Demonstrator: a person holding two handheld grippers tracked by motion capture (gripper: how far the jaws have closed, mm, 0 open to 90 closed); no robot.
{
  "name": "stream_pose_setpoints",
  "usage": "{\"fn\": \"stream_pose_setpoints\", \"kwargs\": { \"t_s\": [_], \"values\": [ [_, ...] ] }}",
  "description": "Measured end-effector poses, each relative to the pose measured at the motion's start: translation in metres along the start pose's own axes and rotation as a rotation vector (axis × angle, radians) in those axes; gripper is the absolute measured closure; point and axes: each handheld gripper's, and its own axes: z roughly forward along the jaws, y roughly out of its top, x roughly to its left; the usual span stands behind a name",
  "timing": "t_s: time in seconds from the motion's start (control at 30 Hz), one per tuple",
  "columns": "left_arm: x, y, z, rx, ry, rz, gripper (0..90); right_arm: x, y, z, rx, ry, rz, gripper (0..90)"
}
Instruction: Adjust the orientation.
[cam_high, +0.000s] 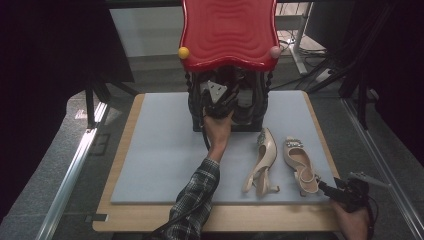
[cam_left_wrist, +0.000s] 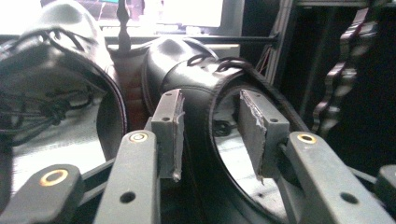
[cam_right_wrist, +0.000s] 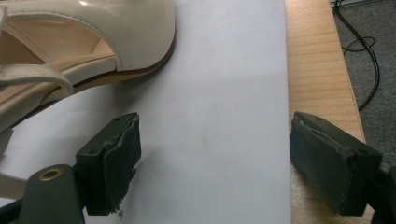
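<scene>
While your left gripper (cam_left_wrist: 212, 135) is reaching under the red rack (cam_high: 227, 32) at the far end of the grey-blue mat (cam_high: 160, 150), you are letting go of a black leather shoe (cam_left_wrist: 196, 74) on the rack's lower shelf; the jaws are straddling its padded collar, one pad (cam_left_wrist: 170, 128) outside and one inside the opening, and both are standing clear of the leather, so the grip reads as released. A second black lace-up shoe (cam_left_wrist: 51, 70) is sitting just beside it, glossy and rounded at the toe. Your next move is probably calling for a straight pull back, so the pads are not dragging the collar. Your right gripper (cam_right_wrist: 215, 163) is waiting wide and empty at the mat's near corner, beside two cream slingback heels (cam_high: 285, 160); they are smooth, pointed, with jewelled toes and thin straps, likely to tip if pinched by the strap.
</scene>
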Motion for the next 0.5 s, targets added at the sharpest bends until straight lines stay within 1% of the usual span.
{"fn": "stream_pose_setpoints", "kwargs": {
  "t_s": [0.03, 0.1, 0.2, 0.3, 0.43, 0.5],
  "values": [
    [-0.001, 0.0, -0.006, 0.001, -0.016, 0.015, 61.1, 0.0, 0.0, 0.0, 0.0, -0.001, 0.0, 17.1],
    [-0.003, -0.001, -0.014, 0.002, -0.038, 0.031, 63.8, 0.001, 0.0, 0.0, 0.001, -0.002, -0.001, 17.1],
    [-0.004, -0.008, -0.028, 0.018, -0.074, 0.053, 70.0, 0.001, 0.0, 0.0, 0.001, -0.004, -0.004, 17.1],
    [-0.001, -0.019, -0.04, 0.028, -0.126, 0.035, 78.5, 0.0, 0.0, 0.0, 0.001, -0.004, -0.005, 17.1],
    [0.001, -0.037, -0.051, 0.061, -0.195, 0.013, 89.0, 0.001, 0.0, 0.0, 0.001, -0.005, -0.005, 17.1],
    [-0.001, -0.046, -0.053, 0.087, -0.221, 0.02, 89.6, 0.001, 0.0, 0.0, 0.0, -0.006, -0.009, 17.1]
  ]
}}
